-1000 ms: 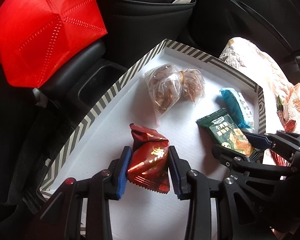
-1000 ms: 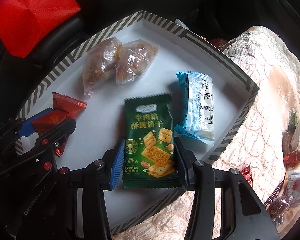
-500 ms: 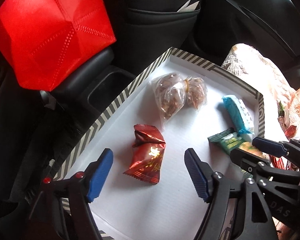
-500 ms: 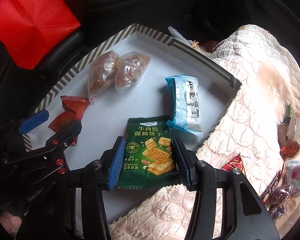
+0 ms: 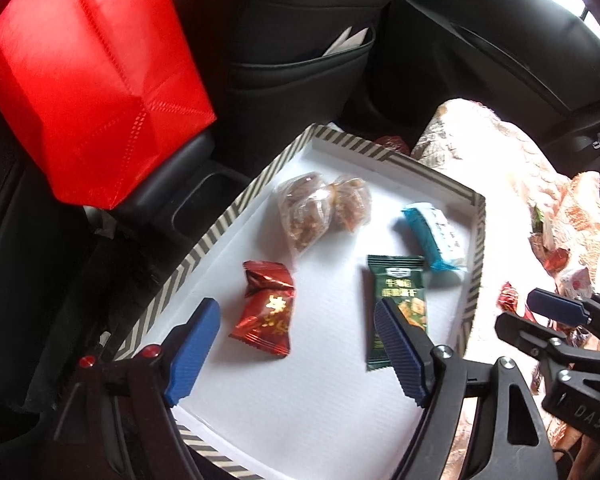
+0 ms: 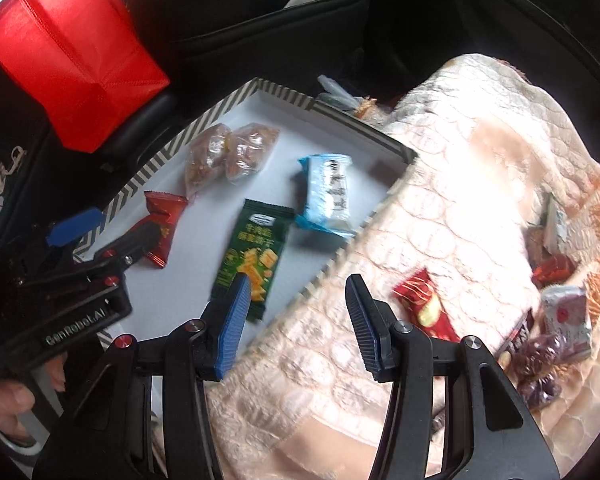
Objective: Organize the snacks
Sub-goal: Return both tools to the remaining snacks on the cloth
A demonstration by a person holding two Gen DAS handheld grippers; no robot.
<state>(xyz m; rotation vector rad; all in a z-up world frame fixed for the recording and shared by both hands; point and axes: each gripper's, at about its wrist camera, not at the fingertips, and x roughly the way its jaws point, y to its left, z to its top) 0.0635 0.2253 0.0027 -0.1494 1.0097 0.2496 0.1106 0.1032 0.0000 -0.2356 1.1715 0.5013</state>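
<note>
A white tray with a striped rim [image 5: 228,220] [image 6: 168,152] holds a red candy packet [image 5: 266,308] [image 6: 162,222], a green cracker packet [image 5: 398,300] [image 6: 256,248], a blue packet [image 5: 434,236] [image 6: 326,196] and two clear bags of nuts [image 5: 322,208] [image 6: 230,154]. My left gripper [image 5: 296,348] is open and empty above the tray's near part, just behind the red packet. My right gripper [image 6: 296,320] is open and empty over the tray's right rim and the quilt; it also shows in the left wrist view [image 5: 540,312].
A beige quilted blanket [image 6: 440,184] lies right of the tray with several loose snacks on it, among them a red packet [image 6: 428,306] and a grey-red packet [image 6: 566,322]. A red bag [image 5: 84,80] sits on the car's console to the left. Black seat backs stand behind.
Both grippers opened and let go: the red packet and the green packet now lie on the tray. Both grippers pulled back and up; the right one swung right over the blanket.
</note>
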